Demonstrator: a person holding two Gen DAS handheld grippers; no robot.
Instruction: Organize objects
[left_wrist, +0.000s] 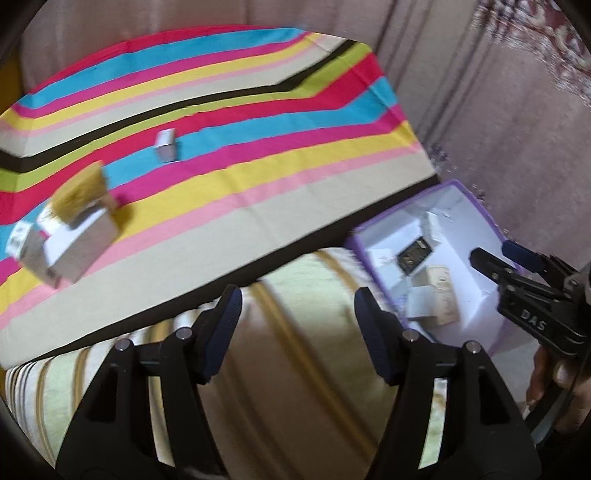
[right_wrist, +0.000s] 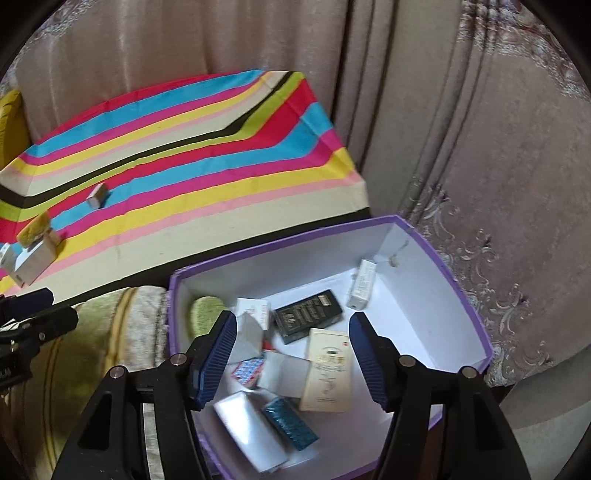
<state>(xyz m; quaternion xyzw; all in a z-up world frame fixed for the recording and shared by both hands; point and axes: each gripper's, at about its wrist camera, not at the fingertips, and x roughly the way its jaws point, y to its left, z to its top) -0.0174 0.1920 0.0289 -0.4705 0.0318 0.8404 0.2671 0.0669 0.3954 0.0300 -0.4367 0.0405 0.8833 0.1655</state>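
My left gripper (left_wrist: 297, 325) is open and empty, hanging over a striped cushion just short of the cloth's near edge. To its right an open purple box (left_wrist: 476, 203) with a white inside holds several small cartons. My right gripper (right_wrist: 291, 343) is open above that purple box (right_wrist: 443, 251), with nothing between its pads. Under it lie a black carton (right_wrist: 308, 315), a cream carton (right_wrist: 328, 369), a teal one (right_wrist: 290, 417) and a white one (right_wrist: 249, 424). On the striped cloth a small white carton (left_wrist: 167, 146) stands alone. A gold-topped pile of cartons (left_wrist: 74, 236) sits at the left.
The bright striped cloth (left_wrist: 258, 110) covers a raised flat surface with a dark front edge. Pinkish curtains (right_wrist: 388, 92) hang behind and a patterned carpet (right_wrist: 517, 184) lies to the right. A green and cream cushion (left_wrist: 295, 277) lies below the left gripper. A hand (left_wrist: 554, 373) holds the right gripper.
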